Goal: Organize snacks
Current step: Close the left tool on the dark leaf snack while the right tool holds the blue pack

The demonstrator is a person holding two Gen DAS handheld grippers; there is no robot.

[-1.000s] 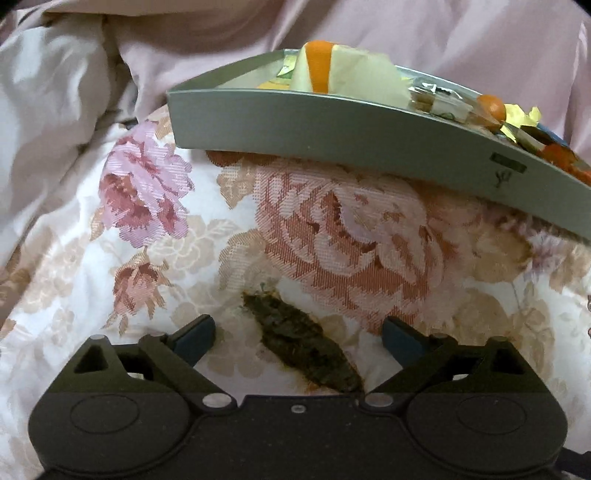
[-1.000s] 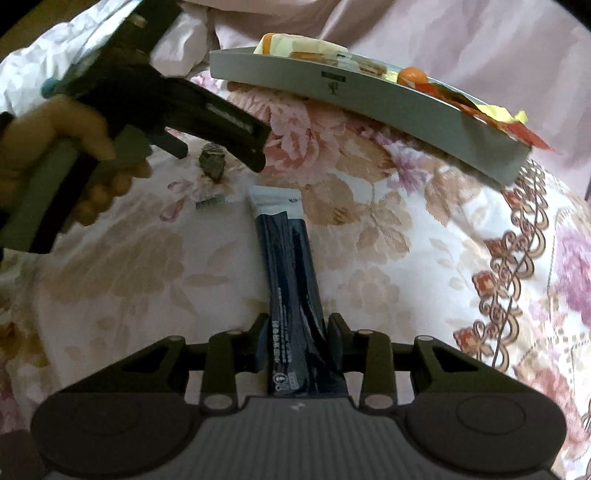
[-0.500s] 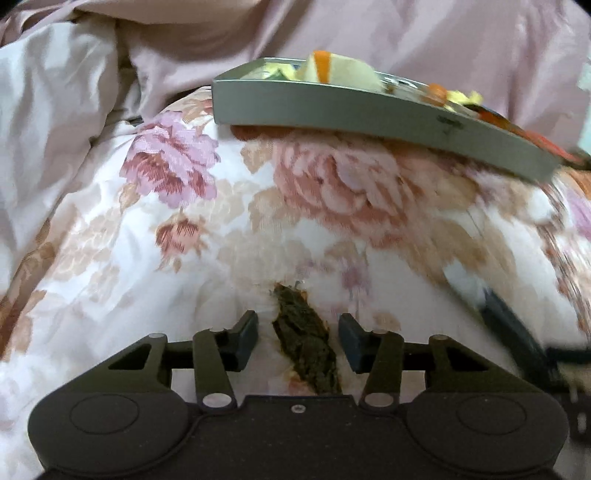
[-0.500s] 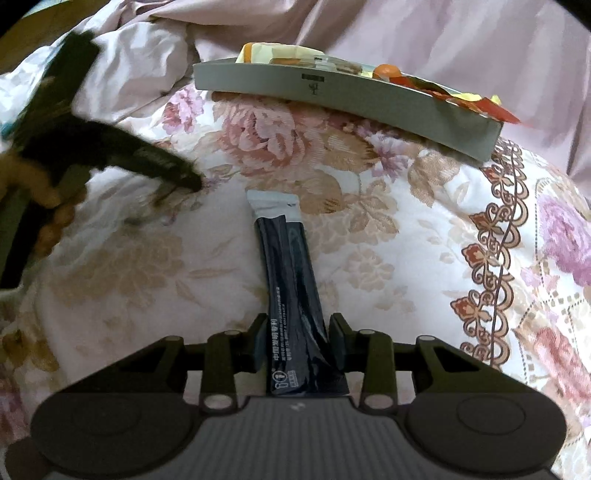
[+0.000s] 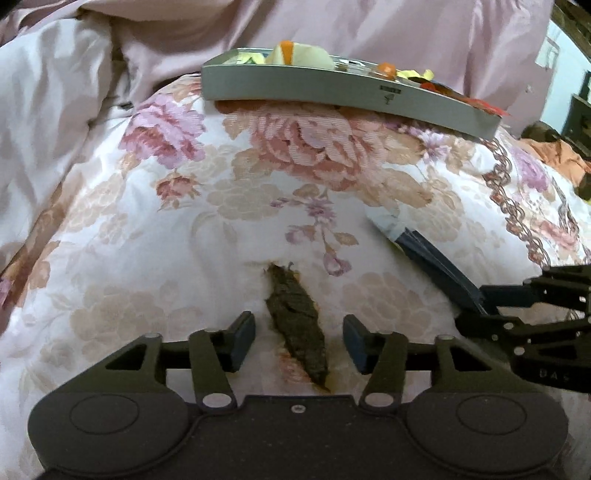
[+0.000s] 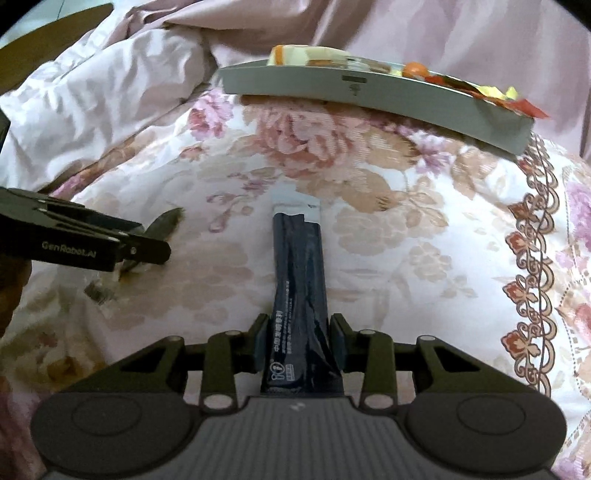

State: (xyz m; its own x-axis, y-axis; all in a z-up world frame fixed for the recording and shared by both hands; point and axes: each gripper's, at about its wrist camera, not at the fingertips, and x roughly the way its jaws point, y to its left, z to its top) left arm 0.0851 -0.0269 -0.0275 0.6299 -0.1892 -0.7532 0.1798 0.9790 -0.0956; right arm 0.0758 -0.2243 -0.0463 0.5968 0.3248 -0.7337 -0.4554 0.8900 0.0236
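Snacks were split between the tray and the bed when you paused. Your left tongs (image 5: 299,341) had just been opening a little after closing in, and their pads stood narrow but clear on either side of the dark green-brown snack (image 5: 295,321), which lay loose on the floral bedspread (image 5: 147,258) between them, touched by neither. Your right tongs (image 6: 300,341) were clamped on the near end of the dark blue stick packet (image 6: 298,280), whose pale sealed end pointed away from you toward the tray. That grey tray (image 5: 332,86) sat at the far edge of the bedspread, up against the pink quilt (image 5: 406,33), and already carried a heap of wrapped snacks (image 5: 303,57) in yellow, orange and red. In the right wrist view your left tongs came in from the left edge, well to the left of the packet, with the green-brown snack poking out at their tips.
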